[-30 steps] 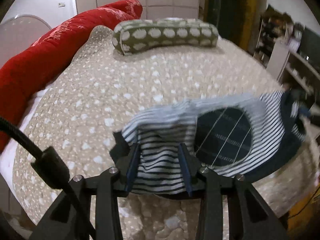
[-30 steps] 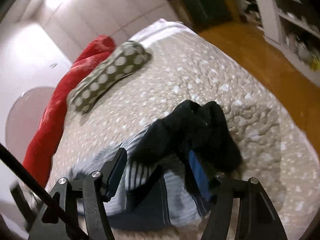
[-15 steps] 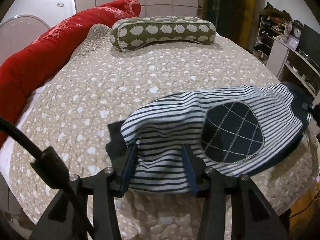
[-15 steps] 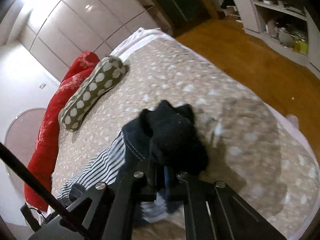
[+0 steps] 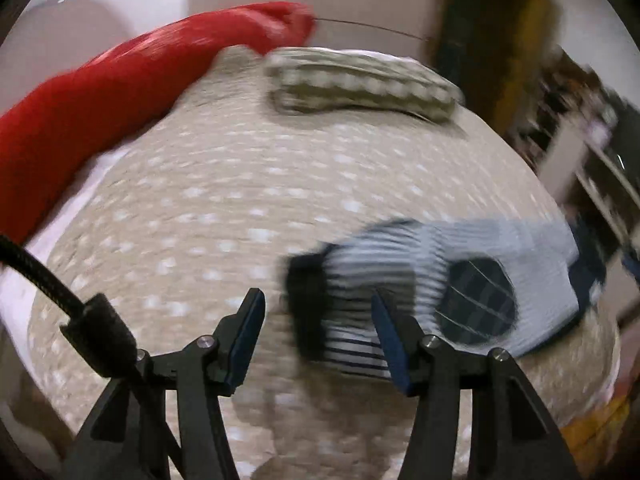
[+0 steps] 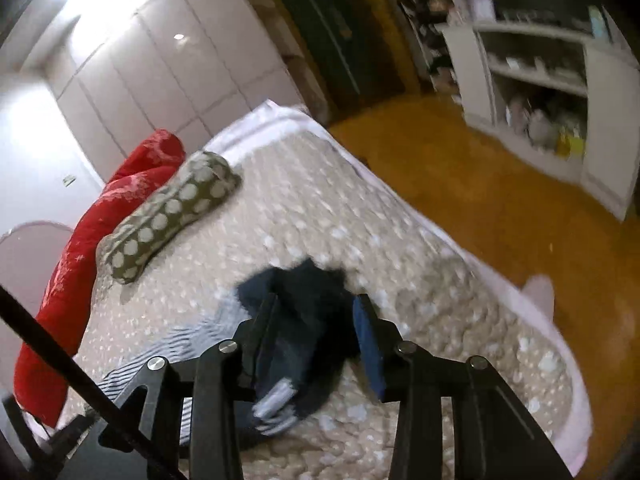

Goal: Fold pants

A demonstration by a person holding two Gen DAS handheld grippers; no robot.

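Observation:
The striped pants (image 5: 400,264) with a dark round knee patch (image 5: 476,304) lie folded on the beige dotted quilt (image 5: 240,200). My left gripper (image 5: 318,312) hangs just in front of their dark cuff end, jaws opening, pads not pressing the cloth. In the right wrist view the dark navy end of the pants (image 6: 308,292) lies bunched between the fingers of my right gripper (image 6: 316,316). Its jaws are opening and the blue pad stands off the fabric. The striped part (image 6: 176,344) trails off to the left. Both views are motion-blurred.
A red blanket (image 5: 100,92) runs along the bed's left side. A green polka-dot pillow (image 6: 168,208) lies at the far end. The bed's right edge drops to a wooden floor (image 6: 460,168), with white shelves (image 6: 540,92) beyond.
The left gripper let go of the striped hem, widened and drew back to the left. The right gripper, shut on the dark end half a second ago, has opened and pulled back; the pants rest on the quilt.

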